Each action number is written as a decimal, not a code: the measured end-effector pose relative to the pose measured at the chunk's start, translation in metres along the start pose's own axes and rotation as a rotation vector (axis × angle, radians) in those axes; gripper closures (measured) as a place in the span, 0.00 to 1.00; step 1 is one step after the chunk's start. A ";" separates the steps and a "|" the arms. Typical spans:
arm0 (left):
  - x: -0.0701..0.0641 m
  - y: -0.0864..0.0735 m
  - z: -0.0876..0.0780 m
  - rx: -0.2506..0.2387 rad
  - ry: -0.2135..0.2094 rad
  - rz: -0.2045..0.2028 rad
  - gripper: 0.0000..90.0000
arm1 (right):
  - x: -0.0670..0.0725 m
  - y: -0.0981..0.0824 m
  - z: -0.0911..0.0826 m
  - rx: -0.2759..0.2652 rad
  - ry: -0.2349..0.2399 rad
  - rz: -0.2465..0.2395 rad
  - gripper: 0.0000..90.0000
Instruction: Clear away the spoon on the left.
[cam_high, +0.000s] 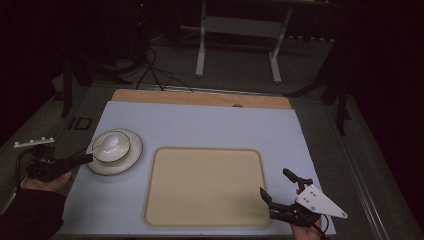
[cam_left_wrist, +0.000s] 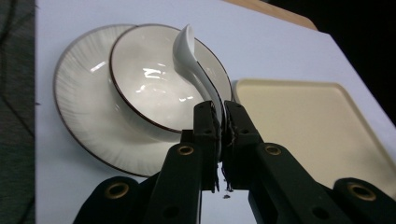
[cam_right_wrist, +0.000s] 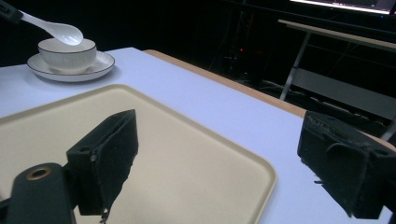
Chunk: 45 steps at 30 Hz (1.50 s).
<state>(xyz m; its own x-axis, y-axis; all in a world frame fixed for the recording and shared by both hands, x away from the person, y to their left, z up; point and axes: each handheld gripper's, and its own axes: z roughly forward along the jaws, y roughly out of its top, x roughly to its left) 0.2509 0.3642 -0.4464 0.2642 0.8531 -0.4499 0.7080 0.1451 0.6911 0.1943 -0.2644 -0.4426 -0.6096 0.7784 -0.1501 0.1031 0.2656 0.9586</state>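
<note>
The counter has a pale blue top with a strip of bare wood along its far edge. Beyond it the room is dark, with a white frame stand on the grey floor and black cables trailing toward the counter. A small red light glows at the back.

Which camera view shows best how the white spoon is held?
The left gripper view: the left tool is shut on the spoon handle, close up, bowl end over the bowl. The right gripper view shows the spoon small, above the bowl. The high view shows it tiny.
</note>
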 end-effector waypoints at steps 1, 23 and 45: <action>-0.002 0.000 -0.001 -0.008 0.003 0.000 0.95 | 0.000 0.000 0.000 0.001 0.001 0.002 0.14; -0.043 0.000 -0.006 -0.074 0.032 0.027 0.95 | 0.000 0.002 0.011 -0.001 0.023 -0.001 0.14; -0.090 -0.013 0.020 -0.096 -0.025 0.019 0.95 | -0.001 0.003 0.017 0.000 0.039 0.006 0.14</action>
<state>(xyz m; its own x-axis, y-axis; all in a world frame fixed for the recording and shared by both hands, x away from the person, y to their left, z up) 0.2311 0.2756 -0.4260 0.2946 0.8434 -0.4494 0.6366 0.1775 0.7505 0.2087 -0.2545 -0.4443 -0.6389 0.7574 -0.1346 0.1069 0.2607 0.9595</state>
